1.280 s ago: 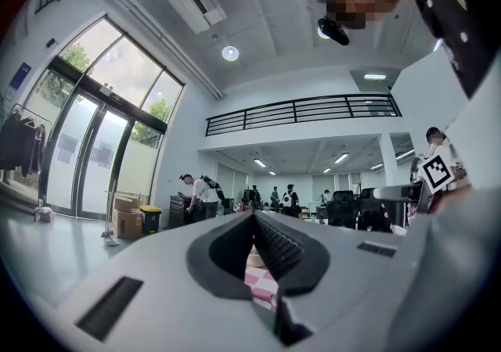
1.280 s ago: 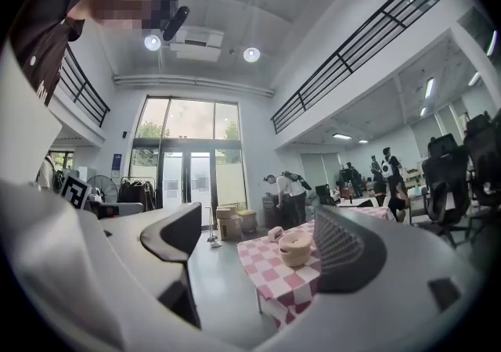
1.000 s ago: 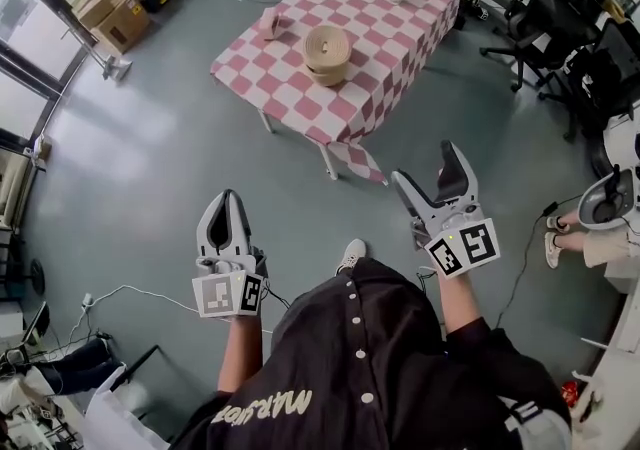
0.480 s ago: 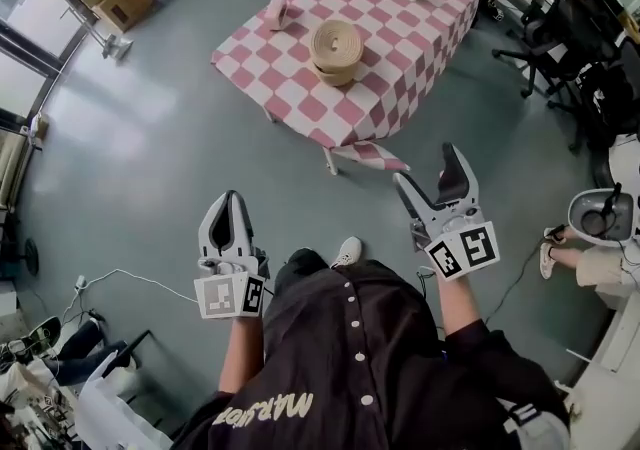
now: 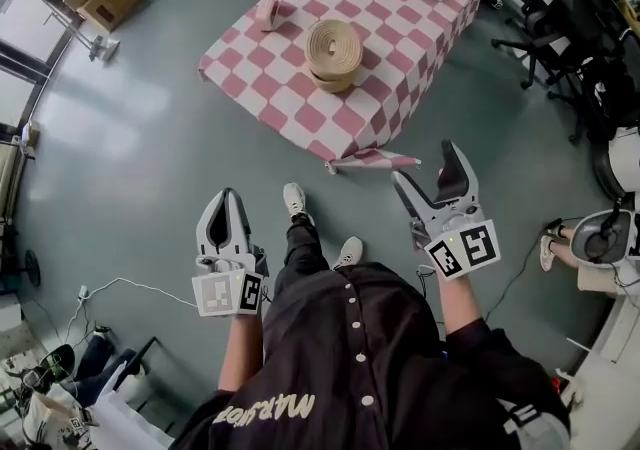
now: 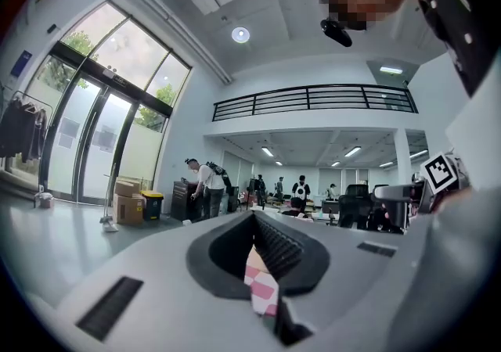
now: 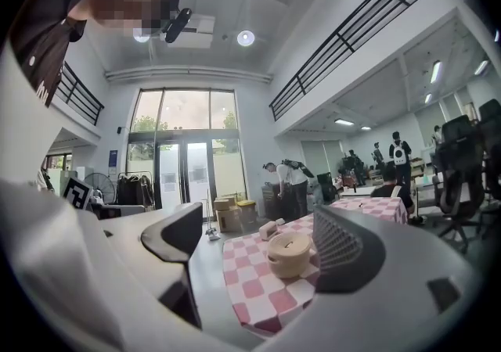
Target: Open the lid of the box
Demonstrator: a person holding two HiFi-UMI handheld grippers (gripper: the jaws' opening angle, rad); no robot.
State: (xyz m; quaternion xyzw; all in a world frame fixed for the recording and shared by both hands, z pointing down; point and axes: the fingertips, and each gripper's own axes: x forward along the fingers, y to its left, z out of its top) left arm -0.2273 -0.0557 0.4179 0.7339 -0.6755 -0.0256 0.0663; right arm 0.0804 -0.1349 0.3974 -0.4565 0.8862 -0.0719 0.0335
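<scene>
Head view shows the person standing on the grey floor short of the table point(image 5: 262, 78), a gripper in each hand pointing toward it. The box point(image 5: 334, 56), round and tan with its lid point(image 5: 335, 39) seated on top, sits on the pink checked cloth well ahead of both grippers, with nothing touching it. From the right gripper point(image 5: 425, 164) it lies forward and to the left. From the left gripper point(image 5: 228, 196) it lies forward and to the right. The right gripper looks the nearer of the two, with the table's near corner just ahead and left of its tips, so I judge it the likelier to reach the lid first. Being round, the box offers no long axis to line up with. The approach turns only on closing the forward gap and coming in over the lid.

The right gripper's jaws stand wide apart and empty. The right gripper view frames the box between them in the distance, seen from the side: a shallow lid with a dark mark at its centre, resting on the body. That profile is lost from above. The left gripper's jaws are closed tip to tip and hold nothing. The left gripper view shows only a sliver of checked cloth through the slit below the tips, and no box at all.
</scene>
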